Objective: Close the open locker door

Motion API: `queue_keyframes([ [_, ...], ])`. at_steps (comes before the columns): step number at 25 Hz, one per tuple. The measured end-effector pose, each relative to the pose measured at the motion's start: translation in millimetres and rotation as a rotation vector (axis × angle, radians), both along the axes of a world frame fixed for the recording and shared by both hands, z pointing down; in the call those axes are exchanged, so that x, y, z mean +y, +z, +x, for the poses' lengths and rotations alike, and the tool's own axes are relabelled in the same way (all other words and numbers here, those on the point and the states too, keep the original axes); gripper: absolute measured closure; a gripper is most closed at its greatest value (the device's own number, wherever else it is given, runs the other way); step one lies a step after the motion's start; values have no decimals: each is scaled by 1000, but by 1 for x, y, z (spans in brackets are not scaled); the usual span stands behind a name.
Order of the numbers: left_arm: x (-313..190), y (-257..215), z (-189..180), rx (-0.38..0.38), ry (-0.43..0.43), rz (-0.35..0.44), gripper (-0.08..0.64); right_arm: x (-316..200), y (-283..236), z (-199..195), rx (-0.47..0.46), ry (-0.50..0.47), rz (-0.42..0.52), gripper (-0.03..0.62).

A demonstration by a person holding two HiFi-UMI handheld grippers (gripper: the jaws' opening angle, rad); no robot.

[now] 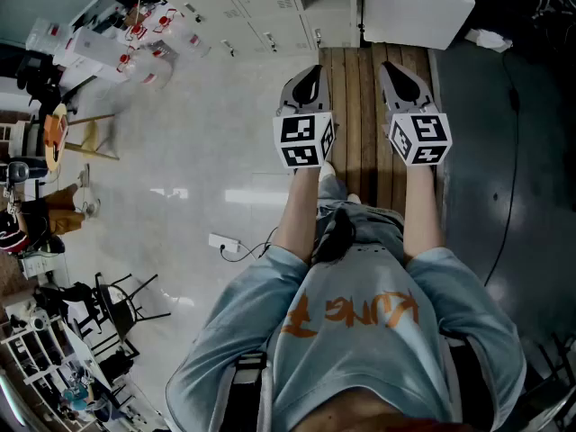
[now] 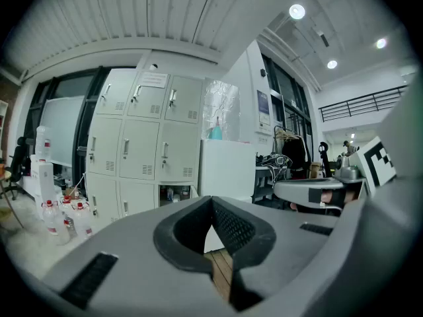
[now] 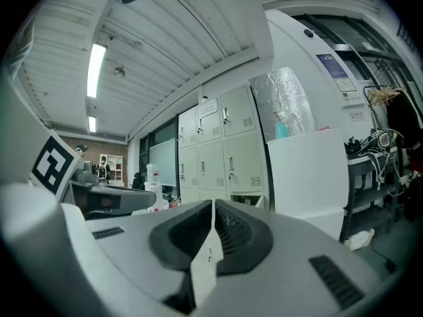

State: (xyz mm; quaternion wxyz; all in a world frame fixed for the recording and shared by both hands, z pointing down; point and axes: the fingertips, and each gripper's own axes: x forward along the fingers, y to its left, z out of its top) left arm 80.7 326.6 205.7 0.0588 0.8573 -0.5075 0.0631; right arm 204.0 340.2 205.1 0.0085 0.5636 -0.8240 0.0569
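Observation:
A bank of pale grey lockers point(image 2: 142, 137) stands ahead; one bottom compartment point(image 2: 175, 192) is open, with small items inside. The same open compartment point(image 3: 246, 200) shows in the right gripper view, its door edge beside it. In the head view the lockers point(image 1: 270, 7) lie at the top. My left gripper point(image 1: 309, 77) and right gripper point(image 1: 396, 72) are held side by side in front of the person, well short of the lockers. Left gripper point(image 2: 213, 207) is shut with nothing between its jaws. Right gripper point(image 3: 213, 210) is shut and also holds nothing.
A big white box point(image 1: 423, 7) stands right of the open compartment, at the end of a strip of wooden planks point(image 1: 360, 115). Several red-capped bottles point(image 1: 144, 43) stand at left near the lockers. A power strip point(image 1: 223, 243) lies on the pale floor. Chairs point(image 1: 117, 304) and shelves crowd the lower left.

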Motion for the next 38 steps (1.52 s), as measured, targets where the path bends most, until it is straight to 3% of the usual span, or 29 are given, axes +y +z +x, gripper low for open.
queue_keyframes([
  [14,-15,-9,0,-14,-2,8,538,-17,-2,12,-38,35,-12,557],
  [23,-24,7,-3,-9,-11,-33,538,-29,3,20,-48,43,-28,565],
  [32,-48,35,-54,55,-111,-104,538,-59,27,-7,3,28,-83,563],
  [38,-80,63,-63,54,-96,-143,538,-94,59,-14,-1,41,-134,563],
])
